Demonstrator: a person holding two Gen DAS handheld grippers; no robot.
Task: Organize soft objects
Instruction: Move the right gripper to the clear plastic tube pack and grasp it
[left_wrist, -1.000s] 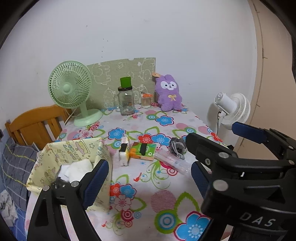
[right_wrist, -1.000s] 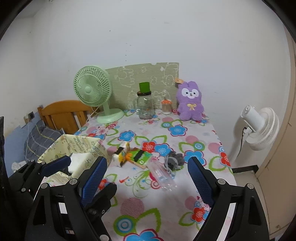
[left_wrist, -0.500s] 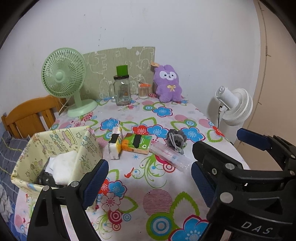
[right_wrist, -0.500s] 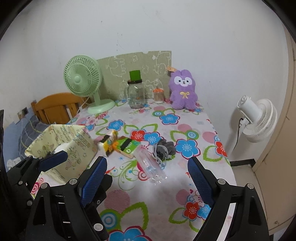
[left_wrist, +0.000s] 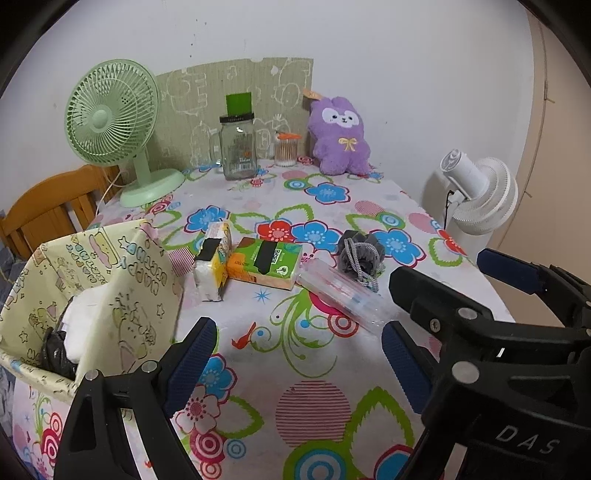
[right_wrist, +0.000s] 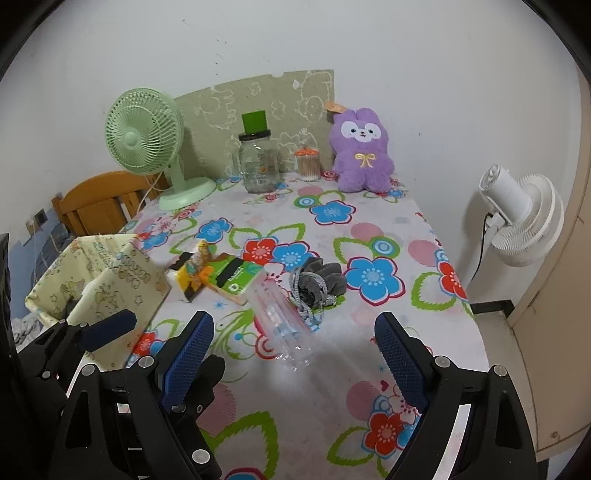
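On the flowered tablecloth lie a yellow tissue pack (left_wrist: 212, 266), a green tissue pack (left_wrist: 266, 262), a clear plastic packet (left_wrist: 340, 291) and a grey drawstring pouch (left_wrist: 360, 254). A purple plush rabbit (left_wrist: 341, 136) leans on the back wall. At the left stands a yellow fabric bin (left_wrist: 110, 280) holding white cloth and something black. My left gripper (left_wrist: 295, 350) hovers open over the cloth in front of the packs, holding nothing. My right gripper (right_wrist: 293, 332) is open and empty too, just short of the clear packet (right_wrist: 280, 325), with the pouch (right_wrist: 317, 284) beyond.
A green desk fan (left_wrist: 110, 122), a glass jar (left_wrist: 238, 147) with a green lid and a cotton-swab jar (left_wrist: 285, 149) stand along the back. A white floor fan (left_wrist: 476, 192) is off the table's right edge. A wooden chair (left_wrist: 48, 210) is at the left.
Both grippers have sunk and moved in toward the table; the packs, pouch and bin look larger and nearer. Both sets of jaws stay equally wide, and nothing on the table has moved.
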